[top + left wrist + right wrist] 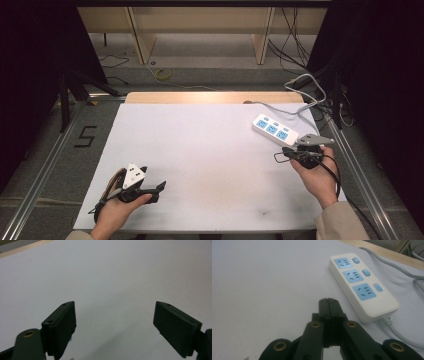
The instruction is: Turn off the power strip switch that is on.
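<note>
**Careful near the power strip's switches**

Right now your right gripper [329, 305] has its fingers pressed together with nothing between them, just short of the near end of the power strip [361, 282], which lies flat on the surface [200, 150] at its far right. Push in off-centre and the strip may skid or swing on its grey cord [387, 263]. Your left gripper [115, 327] waits well apart, fingers spread, holding nothing.

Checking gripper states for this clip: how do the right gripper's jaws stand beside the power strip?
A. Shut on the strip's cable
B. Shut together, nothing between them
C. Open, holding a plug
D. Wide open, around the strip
B: in the right gripper view the right gripper has its two black jaws pressed together with nothing between them, a little short of the white power strip, which lies apart on the table.
</note>
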